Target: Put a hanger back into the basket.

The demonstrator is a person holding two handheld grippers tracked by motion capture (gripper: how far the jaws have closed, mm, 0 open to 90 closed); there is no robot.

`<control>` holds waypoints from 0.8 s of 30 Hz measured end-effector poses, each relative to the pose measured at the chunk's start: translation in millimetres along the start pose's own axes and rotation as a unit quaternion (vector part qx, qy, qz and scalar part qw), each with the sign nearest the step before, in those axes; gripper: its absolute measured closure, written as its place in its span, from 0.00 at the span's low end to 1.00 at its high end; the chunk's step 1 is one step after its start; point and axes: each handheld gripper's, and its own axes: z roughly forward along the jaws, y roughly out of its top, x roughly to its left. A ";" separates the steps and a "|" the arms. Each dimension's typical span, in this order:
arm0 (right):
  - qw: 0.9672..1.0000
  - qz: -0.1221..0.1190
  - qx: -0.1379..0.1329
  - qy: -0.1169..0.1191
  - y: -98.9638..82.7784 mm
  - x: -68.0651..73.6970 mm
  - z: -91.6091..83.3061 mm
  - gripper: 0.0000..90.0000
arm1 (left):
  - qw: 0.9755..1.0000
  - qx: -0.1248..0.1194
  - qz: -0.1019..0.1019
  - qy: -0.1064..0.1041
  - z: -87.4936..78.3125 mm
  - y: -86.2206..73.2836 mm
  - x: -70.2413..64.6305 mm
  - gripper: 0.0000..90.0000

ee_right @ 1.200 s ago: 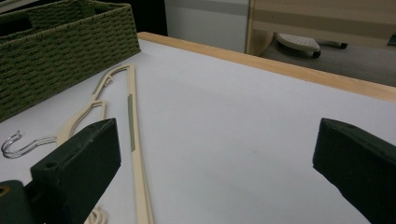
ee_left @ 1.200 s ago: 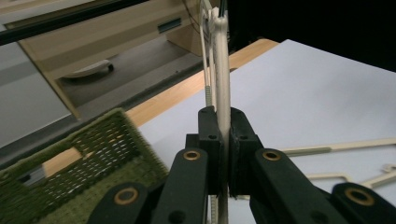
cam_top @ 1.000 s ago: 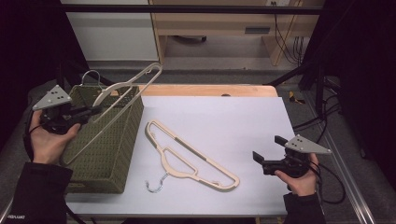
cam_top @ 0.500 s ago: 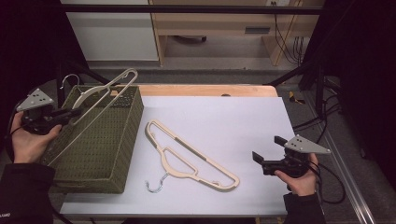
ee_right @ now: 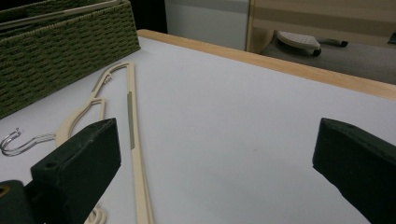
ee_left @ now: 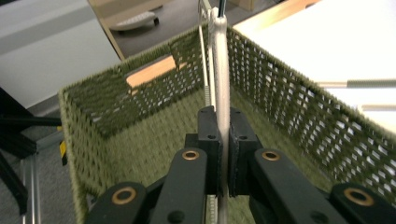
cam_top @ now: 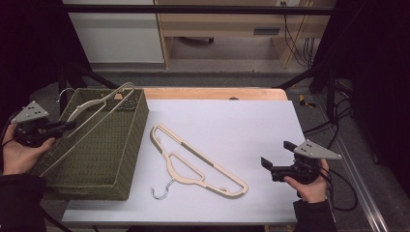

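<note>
On the near right, the right tool [cam_top: 275, 166] rests wide open and empty on the counter [cam_top: 232, 121]. A second hanger [cam_top: 196, 164] lies left of it, running near-right to far-left. Farther left, the left tool [cam_top: 65, 126] clamps a hanger [cam_top: 104, 99] slanting across the basket [cam_top: 109, 150], not yet lying inside.

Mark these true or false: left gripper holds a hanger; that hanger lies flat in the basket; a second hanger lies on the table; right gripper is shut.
1. The left gripper holds a hanger. True.
2. That hanger lies flat in the basket. False: it slants across the basket's rim, gripped at one end.
3. A second hanger lies on the table. True.
4. The right gripper is shut. False: its jaws stand wide open and empty.
</note>
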 end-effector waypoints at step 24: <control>1.000 -0.004 0.005 0.001 -1.9 0.6 3.2 0.02 | 0.999 0.031 0.028 0.015 34.6 -44.2 1.0 0.95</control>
